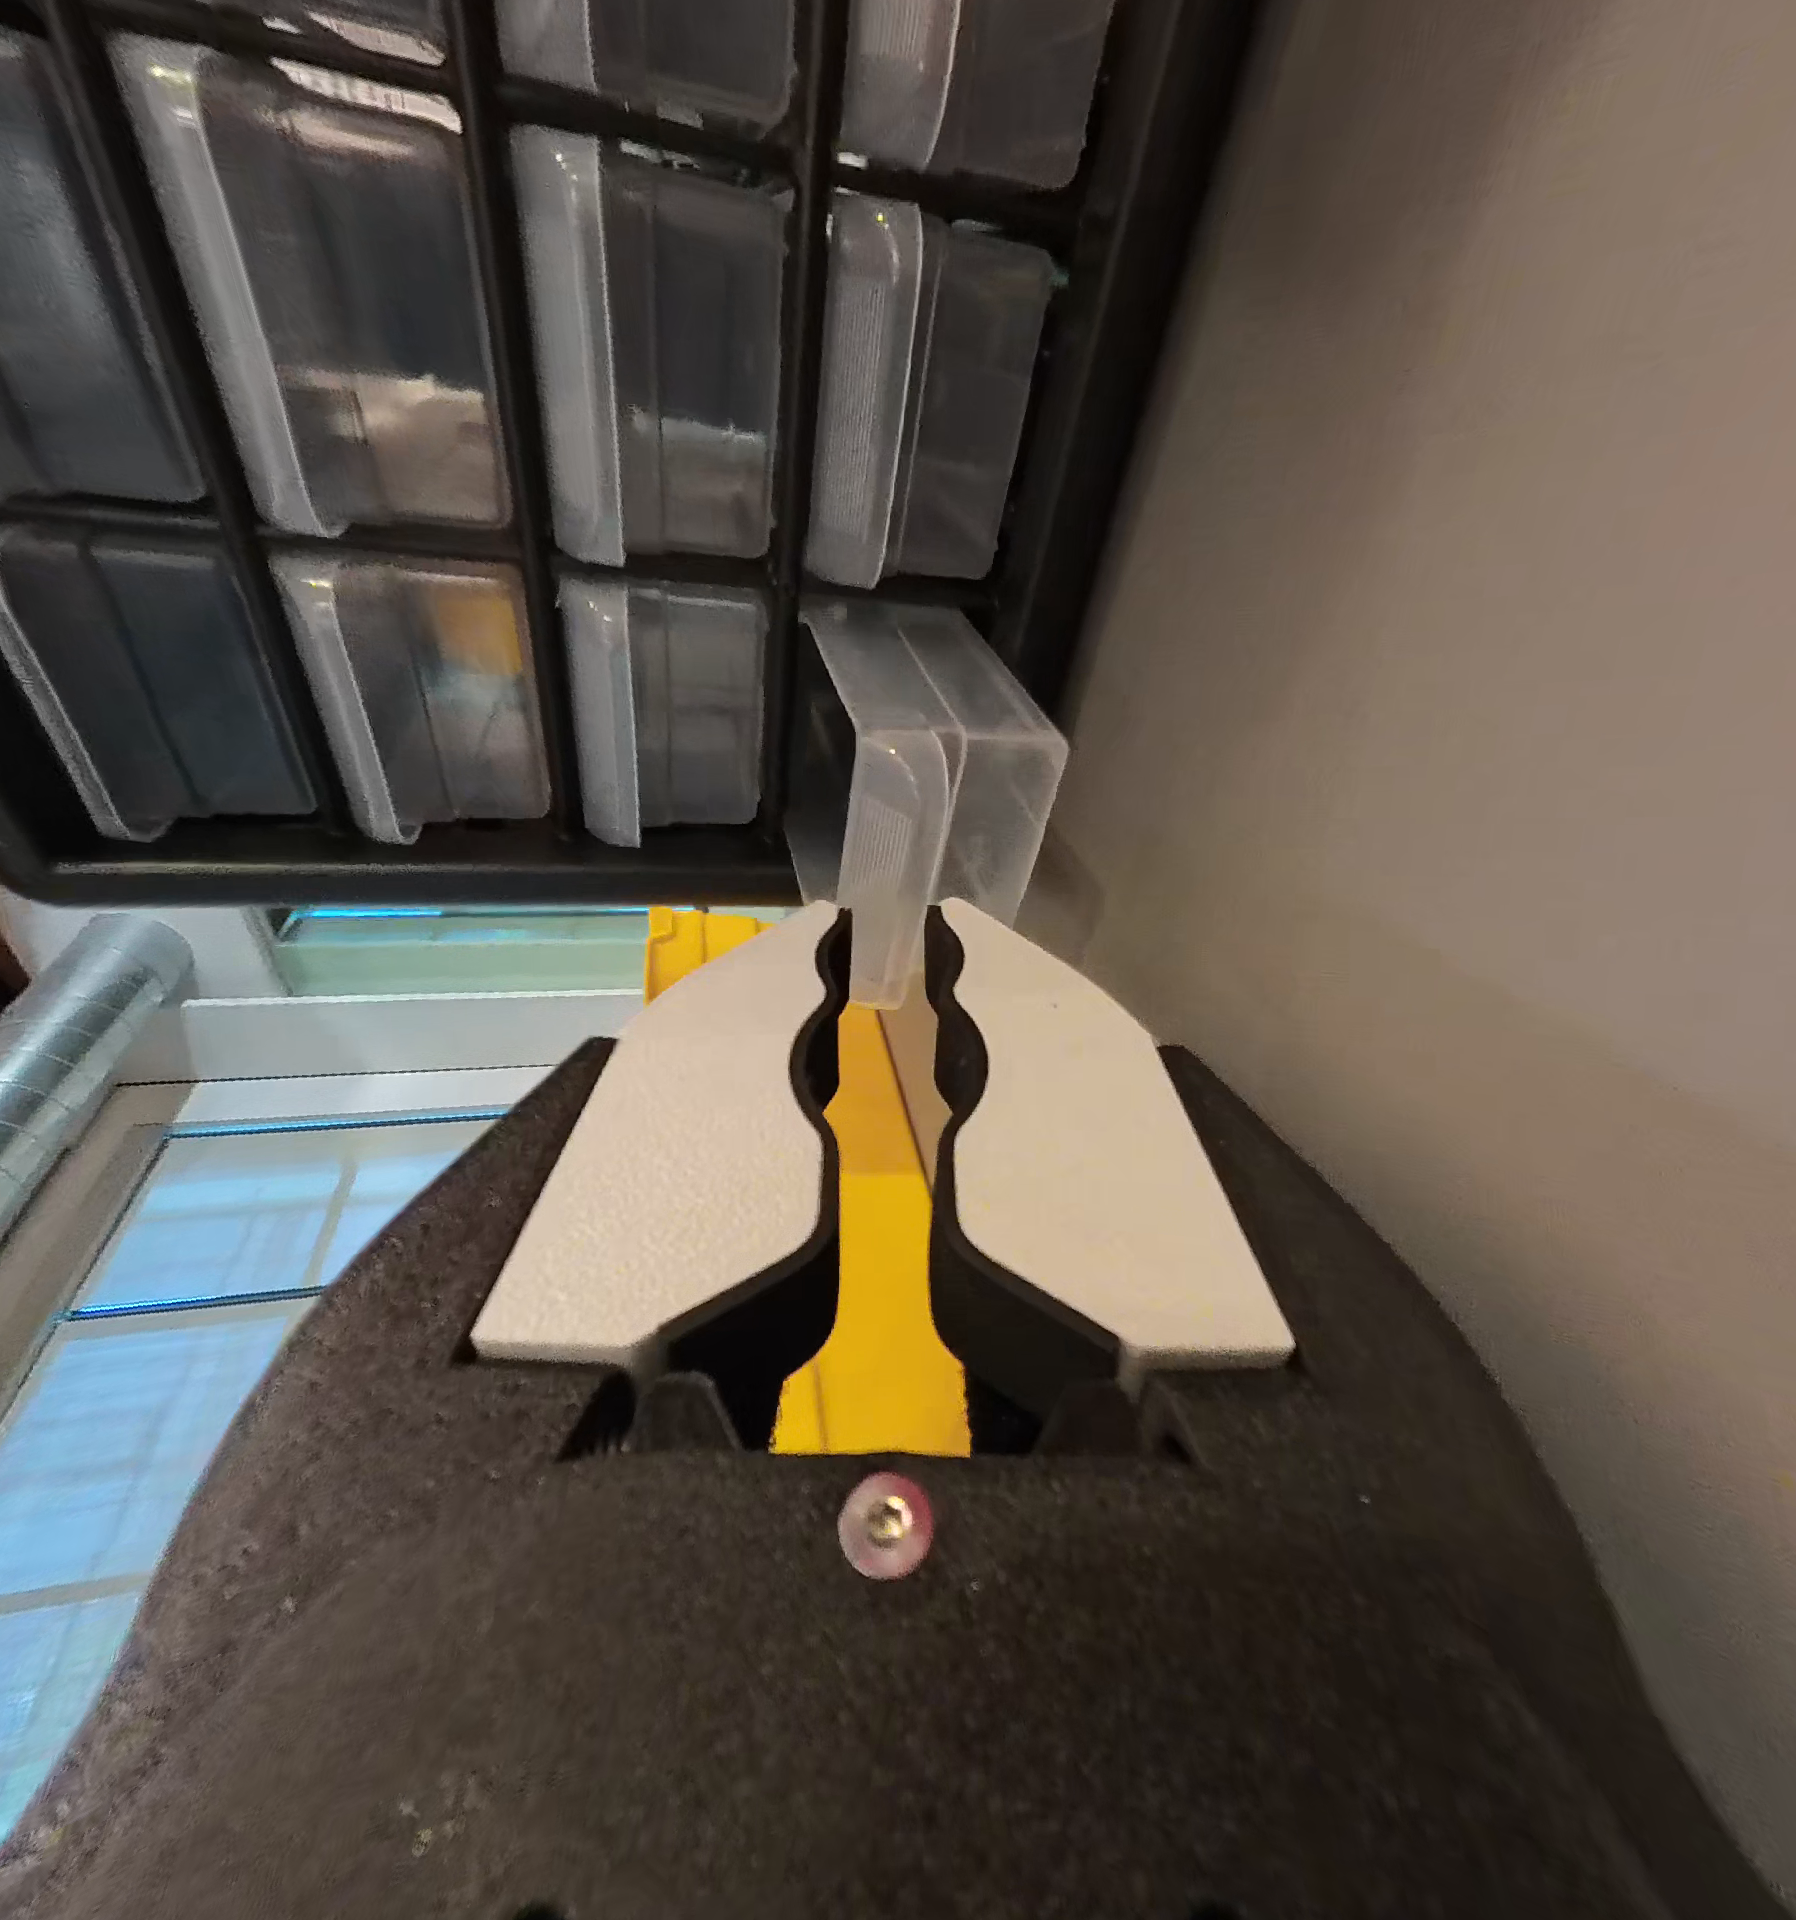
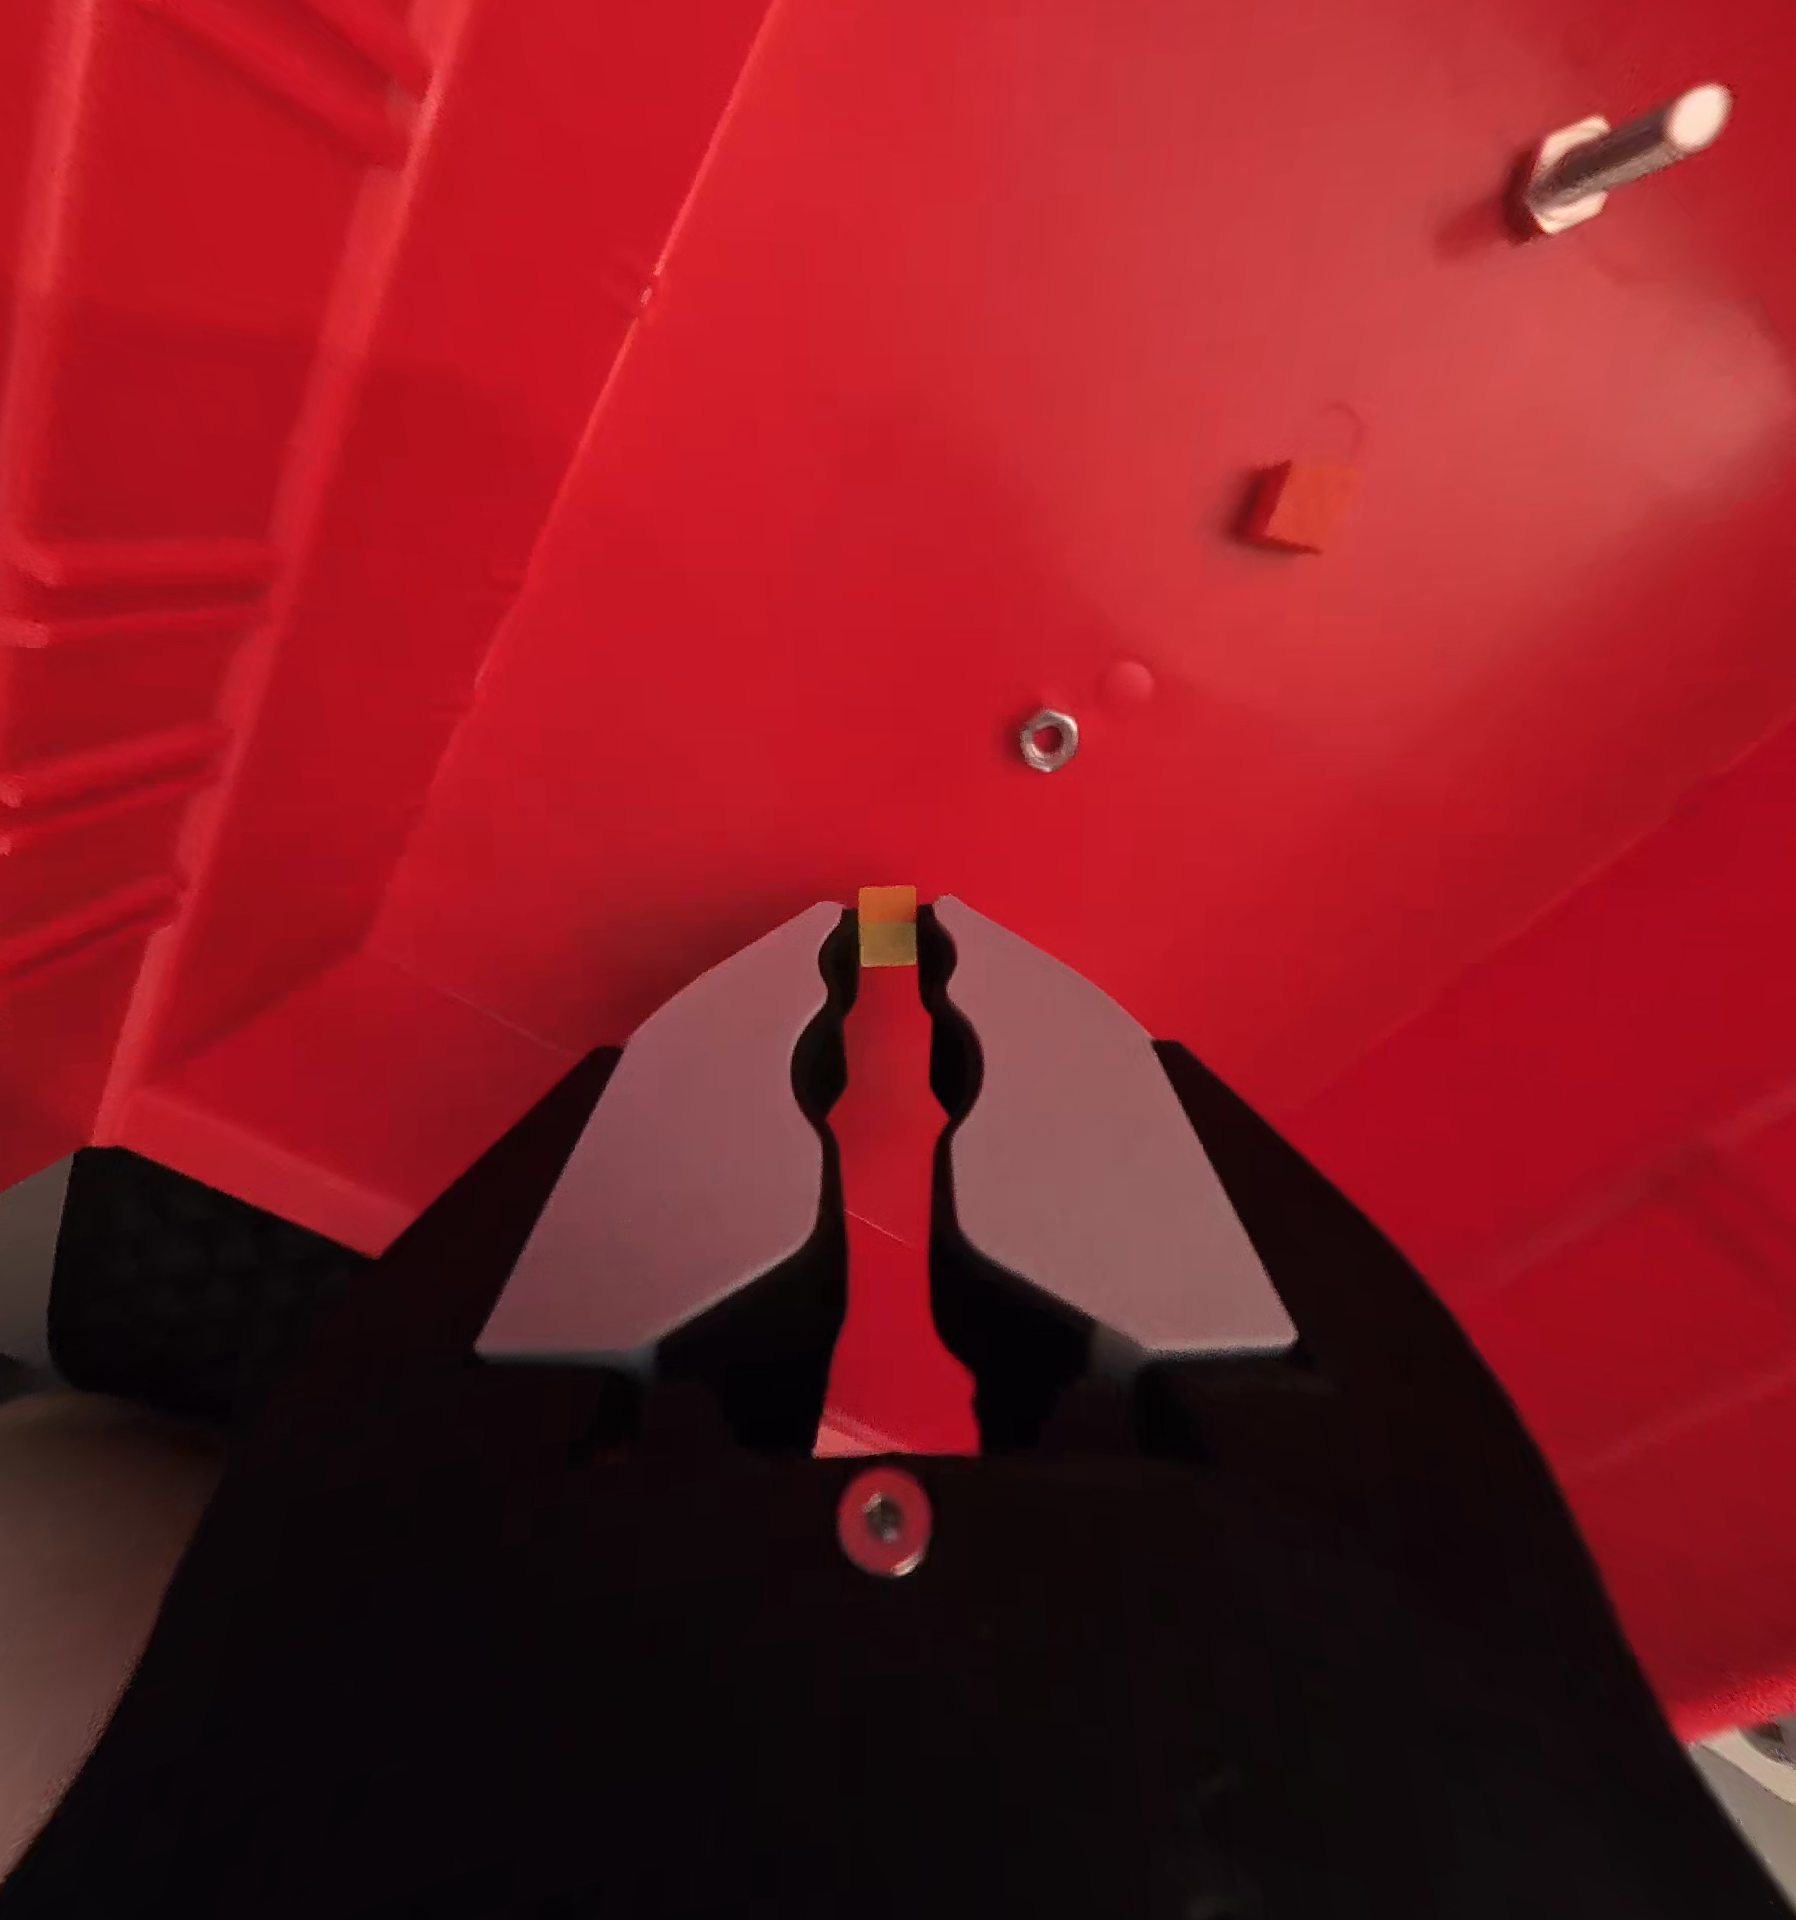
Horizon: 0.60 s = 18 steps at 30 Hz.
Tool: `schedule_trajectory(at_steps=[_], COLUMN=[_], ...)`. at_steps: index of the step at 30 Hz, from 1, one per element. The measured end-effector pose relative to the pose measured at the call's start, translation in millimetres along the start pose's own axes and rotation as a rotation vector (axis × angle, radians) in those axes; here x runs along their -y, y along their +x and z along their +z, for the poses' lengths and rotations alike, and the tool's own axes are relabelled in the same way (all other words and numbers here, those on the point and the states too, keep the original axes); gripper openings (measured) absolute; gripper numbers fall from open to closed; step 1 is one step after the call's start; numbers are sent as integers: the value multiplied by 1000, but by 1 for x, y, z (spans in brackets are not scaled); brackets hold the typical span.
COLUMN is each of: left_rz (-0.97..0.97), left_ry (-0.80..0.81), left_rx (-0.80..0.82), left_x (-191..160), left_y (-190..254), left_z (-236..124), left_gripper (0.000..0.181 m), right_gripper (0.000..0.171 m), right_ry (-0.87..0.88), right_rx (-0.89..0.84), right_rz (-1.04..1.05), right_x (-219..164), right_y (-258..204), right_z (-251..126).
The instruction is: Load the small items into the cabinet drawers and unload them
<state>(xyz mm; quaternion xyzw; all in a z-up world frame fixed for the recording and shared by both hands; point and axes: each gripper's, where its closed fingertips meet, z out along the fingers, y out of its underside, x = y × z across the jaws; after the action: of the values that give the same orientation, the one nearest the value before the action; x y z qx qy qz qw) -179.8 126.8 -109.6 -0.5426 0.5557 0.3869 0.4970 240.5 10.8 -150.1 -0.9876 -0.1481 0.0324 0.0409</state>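
- Left gripper point(image 1: 886, 951) clamps the handle of a pulled-out clear drawer point(image 1: 961, 748); cabinet point(image 1: 478, 436) cropped, contents blurred.
- Right gripper point(image 2: 888, 925) pinches a small yellow block point(image 2: 888, 927) inside a red bin point(image 2: 665, 623); block partly hidden.

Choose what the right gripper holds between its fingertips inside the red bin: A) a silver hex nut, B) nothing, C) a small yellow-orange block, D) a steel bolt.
C: the right gripper is shut on a small yellow-orange block, while the hex nut and the bolt lie apart on the floor of the red bin.
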Motion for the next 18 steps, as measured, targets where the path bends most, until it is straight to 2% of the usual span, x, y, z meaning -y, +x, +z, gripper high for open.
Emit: schedule_trajectory(at_steps=[3,6,8,12,18], left_rz=[-7,-32,-40,-43,-43], left_ry=[-6,-6,-4,-11,-31], left_rx=[-3,-9,-10,-13,-23], left_x=[1,2,2,3,6], left_y=[-1,-2,-3,-5,-7], left_z=[5,10,13,18,28], left_gripper=[13,13,13,13,13], right_gripper=[12,13,22,25,24], right_ry=[-26,-53,-41,96,333], right_rx=[-1,-81,-73,-46,-158], right_rz=[-14,17,45,66,197], right_x=[0,-2,-1,5,-2], right_y=[-2,10,12,14,51], right_z=[4,7,6,-9,-55])
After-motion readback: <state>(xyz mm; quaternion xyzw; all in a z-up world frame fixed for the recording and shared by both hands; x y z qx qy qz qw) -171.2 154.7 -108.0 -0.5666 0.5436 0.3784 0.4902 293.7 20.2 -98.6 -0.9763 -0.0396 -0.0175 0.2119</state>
